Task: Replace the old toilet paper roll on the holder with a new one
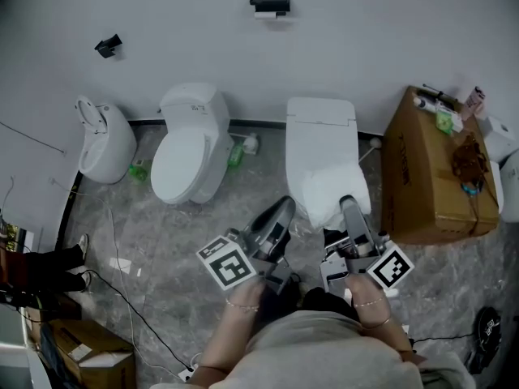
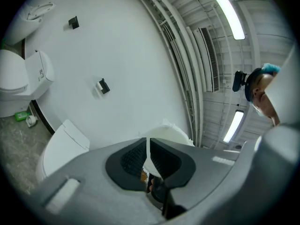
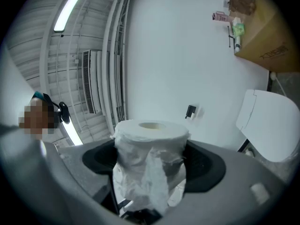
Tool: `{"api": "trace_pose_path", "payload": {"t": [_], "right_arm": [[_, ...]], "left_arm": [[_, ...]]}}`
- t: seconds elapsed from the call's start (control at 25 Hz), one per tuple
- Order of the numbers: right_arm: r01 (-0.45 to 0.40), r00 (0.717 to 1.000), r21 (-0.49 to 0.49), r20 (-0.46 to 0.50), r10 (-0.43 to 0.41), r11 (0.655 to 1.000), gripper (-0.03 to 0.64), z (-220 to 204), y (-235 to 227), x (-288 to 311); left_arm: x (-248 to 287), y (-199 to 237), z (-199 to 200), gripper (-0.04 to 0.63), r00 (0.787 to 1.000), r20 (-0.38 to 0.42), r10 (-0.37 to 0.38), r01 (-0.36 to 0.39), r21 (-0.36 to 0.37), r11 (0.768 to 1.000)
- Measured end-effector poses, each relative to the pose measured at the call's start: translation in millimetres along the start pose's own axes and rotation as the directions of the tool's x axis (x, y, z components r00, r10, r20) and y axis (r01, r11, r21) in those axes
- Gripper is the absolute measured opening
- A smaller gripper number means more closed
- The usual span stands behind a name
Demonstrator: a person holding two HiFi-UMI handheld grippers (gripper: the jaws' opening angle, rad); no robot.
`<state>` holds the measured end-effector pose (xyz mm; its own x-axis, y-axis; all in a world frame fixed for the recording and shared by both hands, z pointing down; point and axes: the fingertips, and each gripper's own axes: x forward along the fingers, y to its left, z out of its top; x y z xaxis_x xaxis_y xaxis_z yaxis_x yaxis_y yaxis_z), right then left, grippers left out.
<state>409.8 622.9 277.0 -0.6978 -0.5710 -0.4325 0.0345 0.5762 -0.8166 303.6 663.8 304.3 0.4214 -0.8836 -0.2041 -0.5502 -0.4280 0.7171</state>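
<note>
The left hand (image 1: 243,302) holds the left grey hand-held gripper (image 1: 281,209) tipped a little up, with its jaws pressed together. The right hand (image 1: 369,301) holds the right grey hand-held gripper (image 1: 349,207), which squeezes a white toilet paper roll (image 3: 151,139).

My head camera looks steeply down at the floor (image 1: 162,241), with the wall (image 1: 365,39) along the top edge and both grippers close beneath. The left gripper (image 2: 148,146) camera sits just behind its jaws and tilts up at wall and ceiling (image 2: 211,32). The right gripper (image 3: 150,161) camera does likewise, with the roll (image 3: 150,135) close up. All three views share the holder (image 1: 270,6) (image 2: 103,86) (image 3: 190,111) and the square toilet (image 1: 324,160) (image 2: 63,149) (image 3: 269,125).
</note>
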Motion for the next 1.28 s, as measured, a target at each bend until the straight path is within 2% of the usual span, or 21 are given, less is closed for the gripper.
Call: {"api": "trace_pose_path", "payload": {"t": [0.24, 0.48, 0.8, 1.04, 1.28], "right_arm": [[-0.007, 1.000, -0.005, 0.001, 0.007, 1.000, 0.419, -11.5, -24.3, 61.5], [0.016, 1.000, -0.035, 0.022, -0.015, 0.999, 0.419, -19.8, -59.2, 143.9], [-0.006, 0.997, -0.055, 0.077, 0.010, 0.998, 0.419, -40.3, -95.0, 245.3], [0.006, 0.995, -0.046, 0.098, -0.002, 0.999, 0.419, -46.5, -111.4, 254.7], [0.051, 0.995, -0.063, 0.094, -0.045, 0.997, 0.419, -62.9, -139.3, 313.4]], "left_arm": [[20.9, 41.0, 46.0, 0.008, 1.000, -0.022, 0.019, -0.016, 0.120, 0.993], [51.1, 98.2, 105.0, 0.008, 0.998, -0.059, -0.006, 0.014, 0.144, 0.990], [79.3, 164.3, 178.2, 0.008, 0.991, -0.108, -0.083, 0.098, 0.138, 0.986], [79.0, 183.5, 182.7, 0.008, 0.988, -0.117, -0.103, 0.114, 0.090, 0.989], [91.0, 234.4, 229.4, 0.008, 0.988, -0.112, -0.102, 0.110, 0.061, 0.992]]}}
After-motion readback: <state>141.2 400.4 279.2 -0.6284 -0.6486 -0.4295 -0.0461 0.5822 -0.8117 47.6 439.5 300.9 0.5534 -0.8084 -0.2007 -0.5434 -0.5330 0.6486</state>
